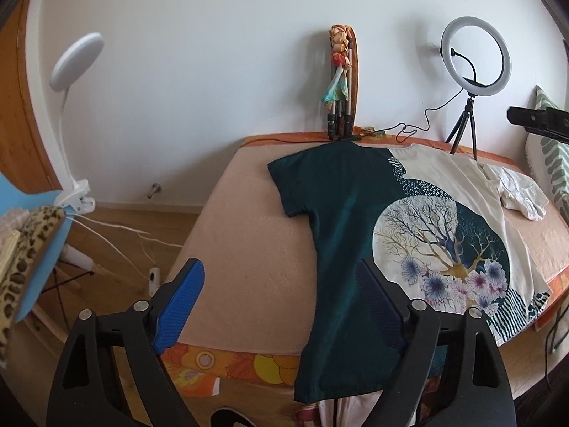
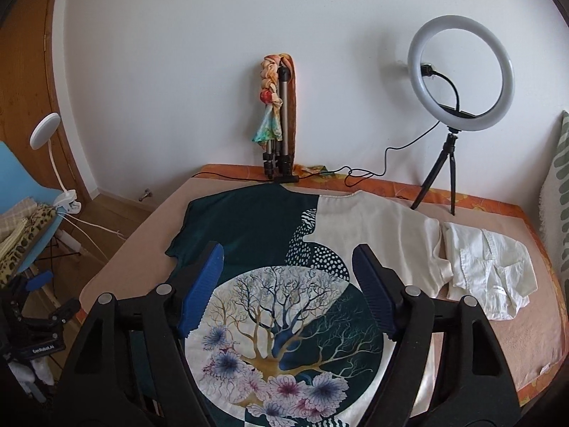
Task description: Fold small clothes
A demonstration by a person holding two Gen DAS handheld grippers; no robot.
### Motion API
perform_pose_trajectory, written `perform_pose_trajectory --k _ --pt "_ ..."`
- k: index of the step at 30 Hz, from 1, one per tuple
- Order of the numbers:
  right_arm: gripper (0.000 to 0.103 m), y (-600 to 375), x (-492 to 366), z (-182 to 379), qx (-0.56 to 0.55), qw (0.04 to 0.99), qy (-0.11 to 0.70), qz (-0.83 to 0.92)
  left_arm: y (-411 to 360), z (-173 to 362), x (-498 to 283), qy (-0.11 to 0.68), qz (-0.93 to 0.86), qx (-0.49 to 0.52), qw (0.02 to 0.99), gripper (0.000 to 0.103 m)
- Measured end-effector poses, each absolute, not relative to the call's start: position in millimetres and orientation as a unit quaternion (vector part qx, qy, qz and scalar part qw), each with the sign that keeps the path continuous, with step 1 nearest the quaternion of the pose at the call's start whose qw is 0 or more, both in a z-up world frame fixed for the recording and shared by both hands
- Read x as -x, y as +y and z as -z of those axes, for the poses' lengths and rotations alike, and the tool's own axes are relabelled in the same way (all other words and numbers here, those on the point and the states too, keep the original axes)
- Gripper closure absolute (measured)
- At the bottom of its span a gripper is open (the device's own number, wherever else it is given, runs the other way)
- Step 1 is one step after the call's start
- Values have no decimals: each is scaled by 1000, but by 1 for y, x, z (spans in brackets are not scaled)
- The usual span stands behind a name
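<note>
A T-shirt (image 1: 341, 220), dark green on one half and cream on the other, with a tree and flower print (image 2: 284, 331), lies flat and face up on a peach towel (image 1: 256, 235) on the bed. Its hem hangs over the near edge. My left gripper (image 1: 279, 267) hovers open above the near left part, one pad over the towel and the other over the green side. My right gripper (image 2: 288, 249) is open over the middle of the shirt, with nothing between its pads. A crumpled white garment (image 2: 490, 270) lies beside the cream sleeve.
A ring light on a small tripod (image 2: 458, 82) and a folded tripod with a coloured scarf (image 2: 277, 124) stand at the wall, with a cable along the bed's far edge. A blue chair with leopard-print fabric (image 1: 25, 249) and a clamp lamp (image 1: 74, 60) are at the left. A striped pillow (image 2: 558, 192) is at the right.
</note>
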State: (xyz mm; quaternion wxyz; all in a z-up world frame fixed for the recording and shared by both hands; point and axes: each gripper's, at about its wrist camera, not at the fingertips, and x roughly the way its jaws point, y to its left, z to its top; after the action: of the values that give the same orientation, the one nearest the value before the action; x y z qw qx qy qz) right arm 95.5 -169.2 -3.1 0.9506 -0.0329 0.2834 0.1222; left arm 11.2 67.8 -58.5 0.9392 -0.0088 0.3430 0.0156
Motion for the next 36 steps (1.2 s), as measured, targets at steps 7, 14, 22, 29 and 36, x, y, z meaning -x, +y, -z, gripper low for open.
perform_pose_trajectory --k 7,14,22,29,36 --pt "35 -95 -165 12 39 922 343 -178 80 113 -13 438 52 99 892 42" --pt "35 -4 -247 56 58 873 430 -225 77 158 -12 499 79 96 857 46" --pt "41 90 -320 139 96 838 489 -224 79 166 -12 504 81 94 855 48" --pt "43 127 -348 188 132 814 523 -218 69 167 -10 489 84 54 867 54" --pt "73 147 -351 212 206 801 524 -205 81 171 -14 483 138 119 857 101"
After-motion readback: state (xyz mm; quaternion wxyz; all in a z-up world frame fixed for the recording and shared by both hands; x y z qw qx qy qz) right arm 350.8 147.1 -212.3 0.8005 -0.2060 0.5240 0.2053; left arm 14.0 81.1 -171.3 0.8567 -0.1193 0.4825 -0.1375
